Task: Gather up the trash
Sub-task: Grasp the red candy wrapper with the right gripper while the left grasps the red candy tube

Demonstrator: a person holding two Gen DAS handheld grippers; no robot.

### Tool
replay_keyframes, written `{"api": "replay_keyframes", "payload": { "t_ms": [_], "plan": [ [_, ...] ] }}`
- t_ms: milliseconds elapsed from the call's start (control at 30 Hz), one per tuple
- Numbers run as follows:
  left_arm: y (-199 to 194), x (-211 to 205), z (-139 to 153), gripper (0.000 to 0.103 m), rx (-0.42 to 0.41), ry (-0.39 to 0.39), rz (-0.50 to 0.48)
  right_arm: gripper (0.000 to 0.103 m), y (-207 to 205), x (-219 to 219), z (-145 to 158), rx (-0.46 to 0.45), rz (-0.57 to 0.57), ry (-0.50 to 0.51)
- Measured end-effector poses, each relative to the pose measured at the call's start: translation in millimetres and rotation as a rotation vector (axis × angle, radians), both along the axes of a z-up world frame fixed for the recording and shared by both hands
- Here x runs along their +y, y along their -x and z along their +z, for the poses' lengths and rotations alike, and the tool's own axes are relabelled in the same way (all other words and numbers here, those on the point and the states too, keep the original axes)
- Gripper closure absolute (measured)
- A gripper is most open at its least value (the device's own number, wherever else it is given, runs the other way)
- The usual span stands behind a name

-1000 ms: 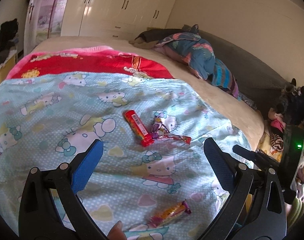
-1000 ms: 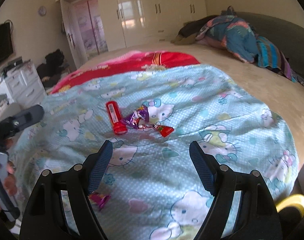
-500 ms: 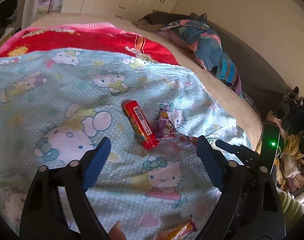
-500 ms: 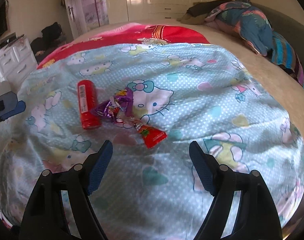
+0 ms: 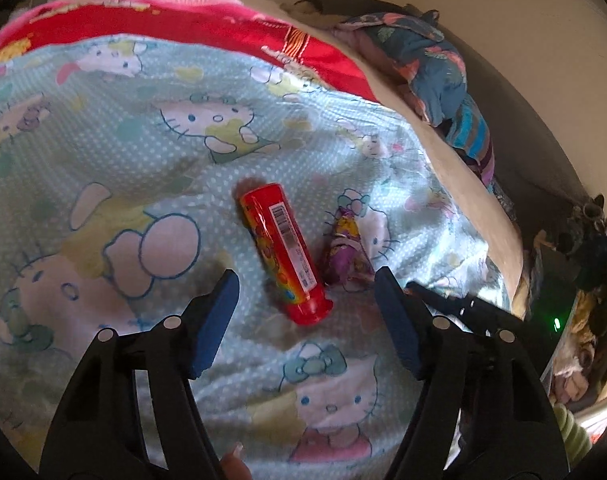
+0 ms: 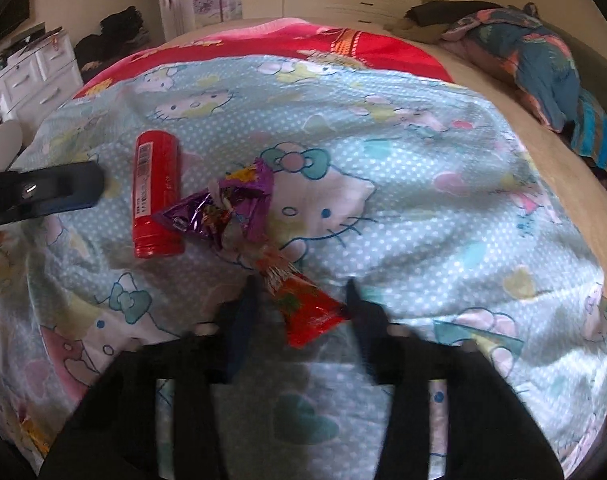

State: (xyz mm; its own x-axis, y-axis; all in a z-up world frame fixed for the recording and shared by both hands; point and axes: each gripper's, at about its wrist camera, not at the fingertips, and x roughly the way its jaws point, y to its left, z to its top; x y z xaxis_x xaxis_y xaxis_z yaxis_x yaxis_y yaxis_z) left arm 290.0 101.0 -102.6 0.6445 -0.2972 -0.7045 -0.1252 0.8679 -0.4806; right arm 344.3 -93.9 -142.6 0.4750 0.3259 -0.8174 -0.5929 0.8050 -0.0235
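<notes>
A red tube (image 5: 283,252) lies on the Hello Kitty quilt (image 5: 143,160), with a crumpled purple wrapper (image 5: 345,248) just right of it. My left gripper (image 5: 305,280) hovers low over the tube's near end, which sits between the blue pads; the jaws are closing and do not touch it. In the right wrist view, a red wrapper (image 6: 307,312) lies between the blurred fingers of my right gripper (image 6: 299,292), whose jaws are closing with a gap still showing on the left side. The purple wrapper (image 6: 223,212) and the tube (image 6: 157,196) lie beyond. One left-gripper finger (image 6: 43,196) enters from the left.
A red blanket (image 6: 343,44) lies beyond the quilt and a bundle of patterned bedding (image 6: 543,68) at the bed's far right. White drawers (image 6: 35,72) stand left of the bed, wardrobes behind. Soft toys and clutter (image 5: 583,248) fill the floor right of the bed.
Both grippers dropped closer to the quilt. The left jaws narrowed around the tube's near end. The right jaws narrowed sharply around the red wrapper, which now lies between them.
</notes>
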Motion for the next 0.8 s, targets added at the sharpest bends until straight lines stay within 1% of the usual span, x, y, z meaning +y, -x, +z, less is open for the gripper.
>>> {"api": "replay_keyframes", "payload": {
  "t_ms": [200, 333, 400, 433, 500, 533, 600, 667, 733, 800],
  "plan": [
    [-21, 6, -16, 0.043, 0.039, 0.055, 0.040, 0.077, 19, -4, -2, 0.018, 0.025, -0.028],
    [-32, 12, -27, 0.045, 0.068, 0.100, 0.072, 0.077, 39, -17, 1, 0.032, 0.000, -0.068],
    [-35, 14, -31, 0.050, 0.079, 0.122, 0.084, 0.077, 49, -23, 4, 0.039, -0.011, -0.085],
    [-37, 14, -32, 0.056, 0.082, 0.130, 0.085, 0.077, 53, -25, 5, 0.041, -0.015, -0.089],
    [-38, 16, -35, 0.074, 0.098, 0.144, 0.091, 0.077, 67, -30, 7, 0.042, -0.018, -0.104],
    [-37, 17, -37, 0.078, 0.105, 0.150, 0.093, 0.077, 72, -32, 8, 0.042, -0.019, -0.109],
    [-32, 15, -36, 0.078, 0.096, 0.155, 0.084, 0.077, 83, -38, 11, 0.054, -0.023, -0.133],
    [-23, 13, -32, 0.079, 0.079, 0.135, 0.065, 0.077, 93, -42, 12, 0.062, -0.033, -0.148],
    [-13, 10, -27, 0.079, 0.060, 0.122, 0.047, 0.077, 102, -46, 20, 0.036, -0.040, -0.149],
    [-4, 6, -21, 0.079, 0.041, 0.105, 0.031, 0.077, 107, -51, 27, 0.036, -0.050, -0.178]
  ]
}}
